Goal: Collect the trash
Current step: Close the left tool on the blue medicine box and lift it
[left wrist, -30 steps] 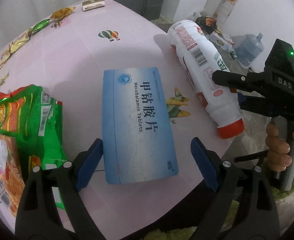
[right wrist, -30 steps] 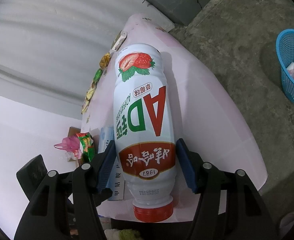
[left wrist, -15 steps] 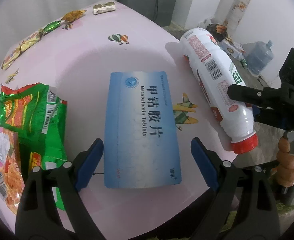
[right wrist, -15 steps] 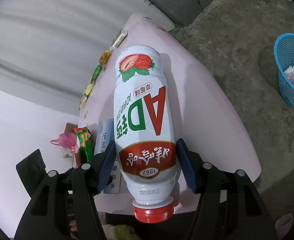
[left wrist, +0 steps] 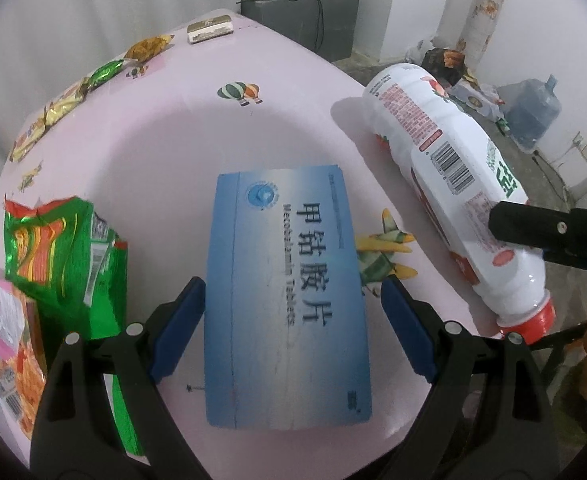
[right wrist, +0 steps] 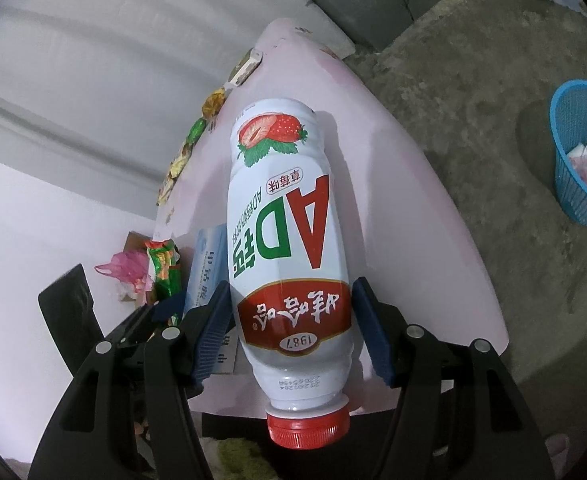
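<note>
A blue tablet box [left wrist: 285, 300] lies flat on the pink table [left wrist: 213, 140]. My left gripper [left wrist: 291, 332] stands open astride its near half, the blue pads just off its long sides. To the right, a white strawberry-drink bottle [left wrist: 445, 152] with a red cap lies across the table's edge. My right gripper [right wrist: 289, 332] is shut on the bottle [right wrist: 285, 216] near its neck, one pad on each side, and the cap points back at me. A hand holds the right gripper's handle at the lower right of the left wrist view.
A green snack bag [left wrist: 65, 256] and a pink-orange bag [left wrist: 9, 340] lie left of the box. Candy wrappers [left wrist: 101, 74] line the far left edge, ending at a small pack [left wrist: 209, 28]. A blue basket [right wrist: 581, 152] holding paper stands on the concrete floor, right of the table.
The left view has tipped up, so the box sits lower in the frame and deeper between the left fingers. The bottle has kept still in the right grip.
</note>
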The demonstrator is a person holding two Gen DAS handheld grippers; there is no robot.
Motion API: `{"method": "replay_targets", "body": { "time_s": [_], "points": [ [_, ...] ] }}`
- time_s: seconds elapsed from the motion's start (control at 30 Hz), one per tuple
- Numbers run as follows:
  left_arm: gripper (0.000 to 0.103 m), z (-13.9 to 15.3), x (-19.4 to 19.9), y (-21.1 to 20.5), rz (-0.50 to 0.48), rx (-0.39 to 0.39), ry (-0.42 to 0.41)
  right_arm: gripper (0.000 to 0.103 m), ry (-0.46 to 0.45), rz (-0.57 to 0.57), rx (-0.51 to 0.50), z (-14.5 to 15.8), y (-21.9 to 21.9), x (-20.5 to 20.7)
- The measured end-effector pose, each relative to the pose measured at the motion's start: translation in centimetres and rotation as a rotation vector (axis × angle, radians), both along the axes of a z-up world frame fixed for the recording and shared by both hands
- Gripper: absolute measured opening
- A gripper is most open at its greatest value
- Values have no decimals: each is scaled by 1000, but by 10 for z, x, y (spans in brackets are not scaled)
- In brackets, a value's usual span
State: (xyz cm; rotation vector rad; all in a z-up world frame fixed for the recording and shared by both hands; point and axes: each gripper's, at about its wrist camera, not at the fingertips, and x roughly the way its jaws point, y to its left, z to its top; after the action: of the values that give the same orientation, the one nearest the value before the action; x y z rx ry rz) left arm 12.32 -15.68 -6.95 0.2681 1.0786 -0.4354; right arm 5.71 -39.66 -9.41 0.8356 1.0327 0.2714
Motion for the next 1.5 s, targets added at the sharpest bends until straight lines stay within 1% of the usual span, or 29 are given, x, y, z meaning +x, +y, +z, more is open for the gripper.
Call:
{"method": "replay_targets", "body": {
  "time_s": [0.07, 0.17, 0.27, 0.47, 0.67, 0.83, 0.97, 1.37, 1.5],
  "points": [
    [84, -1, 1, -2, 4, 9, -6, 61, 0, 12, -13, 1, 1, 1],
    [79, -4, 2, -6, 8, 22, -8, 63, -1, 19, -49, 4, 4, 2],
    [73, -7, 3, -6, 17, 29, -4, 64, -3, 25, -73, 8, 5, 4],
    [69, -8, 6, -2, 34, 11, 7, 64, -6, 35, -88, 12, 5, 11],
    [68, -8, 6, -1, 44, 4, 17, 64, 8, 39, -89, 12, 7, 22],
    [69, -9, 6, -1, 40, 8, 20, 64, 17, 53, -117, 11, 13, 27],
    [69, -9, 6, 1, 43, 4, 23, 64, 24, 53, -119, 9, 17, 31],
    [68, -9, 6, 1, 42, 5, 19, 63, 25, 41, -104, 7, 15, 32],
    [67, -9, 5, 1, 39, 2, 14, 63, 24, 44, -108, 6, 16, 31]
  ]
}}
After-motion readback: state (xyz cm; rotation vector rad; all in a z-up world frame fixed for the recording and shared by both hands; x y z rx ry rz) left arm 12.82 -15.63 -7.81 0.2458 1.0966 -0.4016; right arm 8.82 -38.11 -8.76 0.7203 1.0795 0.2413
